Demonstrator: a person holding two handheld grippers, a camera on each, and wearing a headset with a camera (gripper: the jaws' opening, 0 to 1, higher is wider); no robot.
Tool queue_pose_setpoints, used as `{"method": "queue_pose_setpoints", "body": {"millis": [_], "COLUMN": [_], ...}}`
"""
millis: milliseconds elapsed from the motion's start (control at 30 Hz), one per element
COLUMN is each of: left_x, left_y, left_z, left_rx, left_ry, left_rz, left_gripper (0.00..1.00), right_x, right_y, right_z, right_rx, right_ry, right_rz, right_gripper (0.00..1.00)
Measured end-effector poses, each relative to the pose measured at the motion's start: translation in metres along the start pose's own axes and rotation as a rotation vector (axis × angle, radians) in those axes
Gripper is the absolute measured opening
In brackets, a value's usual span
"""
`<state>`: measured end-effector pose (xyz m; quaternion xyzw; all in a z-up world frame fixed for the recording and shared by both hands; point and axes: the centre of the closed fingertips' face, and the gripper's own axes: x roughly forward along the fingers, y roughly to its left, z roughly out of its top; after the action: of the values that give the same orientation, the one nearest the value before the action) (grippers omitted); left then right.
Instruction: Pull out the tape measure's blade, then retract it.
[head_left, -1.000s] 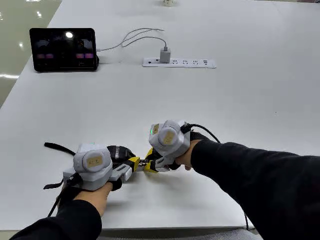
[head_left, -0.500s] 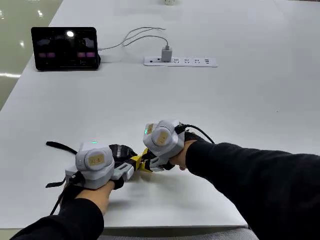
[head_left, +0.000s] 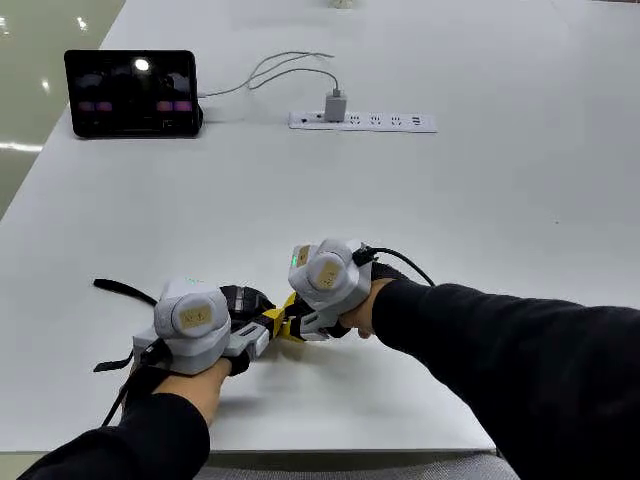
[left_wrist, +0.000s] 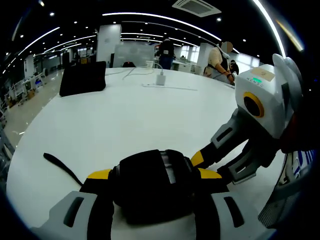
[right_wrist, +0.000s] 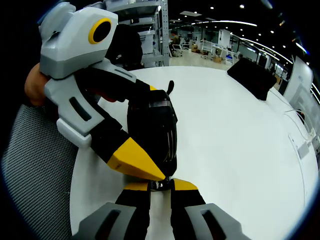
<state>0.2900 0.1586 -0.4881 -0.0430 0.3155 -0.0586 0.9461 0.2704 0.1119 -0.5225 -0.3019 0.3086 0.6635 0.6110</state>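
The tape measure (left_wrist: 155, 182), a black case, is found at the near edge of the white counter (head_left: 450, 200), between the two hands. In the left gripper view the case is seen clamped between the yellow-tipped jaws of the left claw (left_wrist: 155, 175), one jaw pressed against each side of it. In the right gripper view the jaws of the right claw (right_wrist: 161, 186) are seen drawn almost together, their yellow tips pinched on the small metal end of the blade (right_wrist: 162, 184) right at the mouth of the case. Hardly any blade can be seen drawn out, as the right claw's tips sit just beside the case. In the head view the two claws are seen tip to tip, the left claw (head_left: 250, 315) lower and to the left, the right claw (head_left: 290, 325) reaching in from the right. A black strap (head_left: 120, 292) lies on the counter to the left of the case. Well apart, at the far side of the counter, a dark tablet (head_left: 132, 93) is propped up, and a white power strip (head_left: 362, 122) is laid flat with a charger (head_left: 334, 104) plugged into it, from which a thin cable (head_left: 270, 72) runs toward the tablet.
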Motion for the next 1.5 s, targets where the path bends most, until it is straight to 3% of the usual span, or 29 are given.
{"method": "queue_pose_setpoints", "body": {"millis": [133, 233, 667, 733, 800, 1033, 1200, 1300, 1333, 1400, 1500], "left_x": [0.0, 0.0, 0.002, 0.002, 0.002, 0.0, -0.003, -0.007, -0.008, -0.011, -0.019], "left_y": [0.0, 0.0, 0.0, 0.001, 0.0, 0.002, -0.003, -0.008, -0.009, -0.008, 0.0], "left_z": [0.0, 0.0, 0.0, -0.003, 0.0, 0.003, 0.005, -0.001, 0.001, 0.001, -0.001], "left_rx": [-0.001, 0.001, -0.041, -0.006, -0.017, -0.025, -0.01, -0.004, -0.007, 0.003, 0.062], "left_ry": [-0.008, -0.008, 0.018, 0.036, 0.016, 0.0, -0.007, 0.055, 0.045, 0.047, 0.06], "left_rz": [0.003, 0.003, -0.037, -0.031, -0.035, -0.04, -0.099, -0.166, -0.195, -0.233, -0.24], "left_gripper": [0.61, 0.62, 0.63, 0.68, 0.81, 0.96, 0.99, 0.99, 0.99, 0.99, 0.99], "right_x": [0.0, 0.0, -0.005, -0.007, -0.011, -0.024, -0.036, -0.045, -0.049, -0.055, -0.066], "right_y": [0.0, 0.0, -0.005, -0.005, -0.004, -0.006, -0.008, -0.008, -0.008, -0.007, -0.007], "right_z": [-0.001, -0.002, -0.001, -0.001, -0.003, -0.014, -0.022, -0.024, -0.024, -0.025, -0.033], "right_rx": [-0.005, -0.059, -0.016, -0.009, 0.007, 0.049, 0.094, 0.129, 0.139, 0.147, 0.171], "right_ry": [0.005, 0.007, 0.001, -0.002, -0.004, -0.004, -0.018, -0.038, -0.049, -0.059, -0.071], "right_rz": [-0.007, -0.045, -0.079, -0.084, -0.085, -0.111, -0.136, -0.148, -0.156, -0.162, -0.18], "right_gripper": [0.12, 0.13, 0.17, 0.17, 0.16, 0.18, 0.2, 0.21, 0.22, 0.23, 0.25]}}
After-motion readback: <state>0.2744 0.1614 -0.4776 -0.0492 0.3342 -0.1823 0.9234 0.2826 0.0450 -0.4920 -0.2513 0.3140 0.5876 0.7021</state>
